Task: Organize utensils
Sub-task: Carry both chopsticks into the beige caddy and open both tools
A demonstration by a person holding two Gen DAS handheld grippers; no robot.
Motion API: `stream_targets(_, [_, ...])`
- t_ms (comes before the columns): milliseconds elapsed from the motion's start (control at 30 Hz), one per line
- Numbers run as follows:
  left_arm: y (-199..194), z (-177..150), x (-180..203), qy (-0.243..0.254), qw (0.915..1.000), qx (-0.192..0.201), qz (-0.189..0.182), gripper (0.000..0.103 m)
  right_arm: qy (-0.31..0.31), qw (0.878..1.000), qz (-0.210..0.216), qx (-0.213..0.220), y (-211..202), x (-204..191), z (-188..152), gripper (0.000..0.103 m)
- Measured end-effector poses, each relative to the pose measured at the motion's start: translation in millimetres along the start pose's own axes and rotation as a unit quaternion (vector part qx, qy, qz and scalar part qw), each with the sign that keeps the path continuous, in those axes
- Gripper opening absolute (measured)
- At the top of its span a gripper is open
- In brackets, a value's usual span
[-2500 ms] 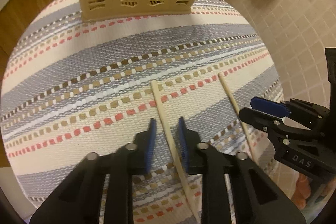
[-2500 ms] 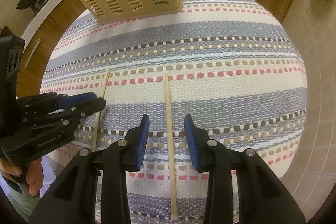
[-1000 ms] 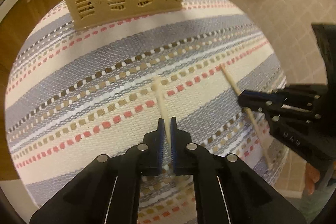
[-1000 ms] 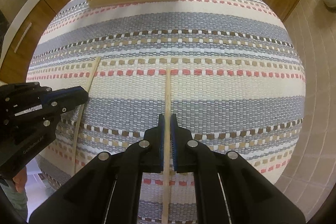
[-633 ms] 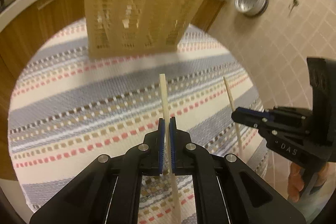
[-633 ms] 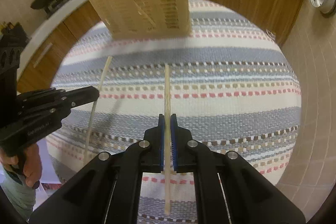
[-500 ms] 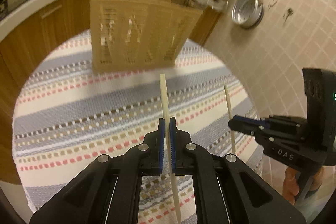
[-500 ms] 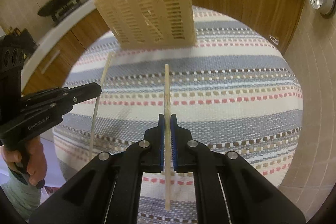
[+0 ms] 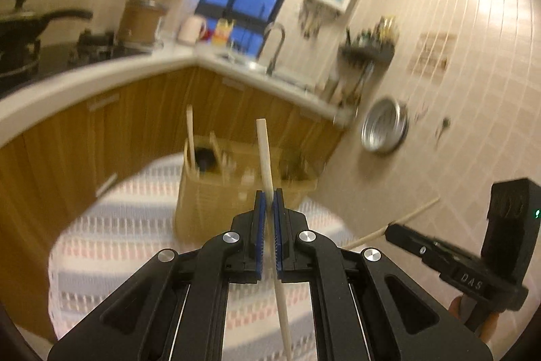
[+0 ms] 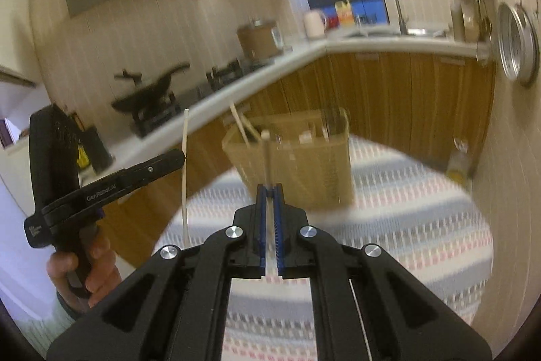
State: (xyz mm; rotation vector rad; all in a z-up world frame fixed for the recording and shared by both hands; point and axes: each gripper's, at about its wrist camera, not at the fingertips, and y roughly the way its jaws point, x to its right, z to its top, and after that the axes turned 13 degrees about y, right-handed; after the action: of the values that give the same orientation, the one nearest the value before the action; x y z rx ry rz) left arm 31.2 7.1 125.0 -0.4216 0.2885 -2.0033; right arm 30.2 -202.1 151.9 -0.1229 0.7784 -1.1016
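My left gripper (image 9: pixel 268 195) is shut on a pale chopstick (image 9: pixel 264 154) that sticks up and forward between the blue pads. My right gripper (image 10: pixel 269 188) is shut on a second chopstick (image 10: pixel 267 154), which also stands up in front of the pads. Both are raised above the striped cloth (image 9: pixel 128 225). A beige slotted utensil basket (image 9: pixel 230 188) stands at the cloth's far edge, ahead of both grippers, with a few sticks in it. In the right wrist view the left gripper (image 10: pixel 175 158) and its chopstick (image 10: pixel 184 175) are at the left; the basket (image 10: pixel 304 164) is ahead.
Wooden cabinets and a white counter (image 9: pixel 101 80) run behind the basket. A pan (image 10: pixel 148 90) sits on the stove, and a sink tap (image 9: pixel 274 46) is at the back. A steel strainer (image 9: pixel 383 129) hangs on the tiled wall at the right. A hand (image 10: pixel 91 273) holds the left gripper's handle.
Both grippers closed on the chopsticks lying on the cloth, then lifted them and tilted up, so the basket's open top and the kitchen behind have come into view.
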Motion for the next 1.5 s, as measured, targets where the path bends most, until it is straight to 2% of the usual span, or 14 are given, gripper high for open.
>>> stream_targets(133, [-0.1,33.1,-4.9,-0.001,0.9986,0.052,0.011,0.003,-0.007,1.000,0.008,0.023,8.1,-11.0,36.2,0.003])
stream_targets(367, [14.9,75.3,-2.8,0.017,0.9896,0.136,0.044,0.003,-0.017,0.999,0.004,0.034,20.4,-19.9,77.1,0.003])
stream_targets(533, [36.1,90.5,0.6,0.040,0.9817,0.172,0.071,0.003,-0.037,0.998,-0.004,0.055,32.2,-28.3,102.4,0.003])
stream_targets(667, [64.0,84.7,3.9,0.052,0.9774,0.184,0.089,0.003,-0.058,0.996,-0.019,0.072,50.0,-34.1,114.4,0.003])
stream_targets(900, [104.2,54.6,-2.4,0.059,0.9792,0.168,0.098,0.003,-0.085,0.993,-0.048,0.060,102.5,-26.3,103.6,0.003])
stream_targets(1100, [117.3,34.6,-16.4,0.044,0.9795,0.165,0.108,0.003,-0.085,0.994,-0.057,0.041,137.3,-9.7,90.6,0.003])
stream_targets(1267, [120.4,24.8,-15.3,0.054,0.9799,0.159,0.107,0.004,-0.076,0.995,-0.056,0.019,147.7,-0.2,81.8,0.003])
stream_targets(1333, [117.7,20.4,-14.6,0.055,0.9793,0.161,0.109,0.008,-0.070,0.996,-0.050,0.005,149.3,1.7,79.1,0.004])
stream_targets(1367, [115.7,19.1,-15.0,0.055,0.9791,0.160,0.113,0.018,-0.068,0.997,-0.046,-0.003,149.6,2.6,78.1,0.004])
stream_targets(1400, [114.2,19.2,-14.7,0.055,0.9792,0.158,0.114,0.022,-0.067,0.997,-0.045,-0.005,148.1,3.1,76.4,0.004])
stream_targets(1500, [103.9,19.0,-15.2,0.052,0.9798,0.158,0.112,0.029,-0.062,0.997,-0.044,-0.008,143.2,3.6,73.8,0.005])
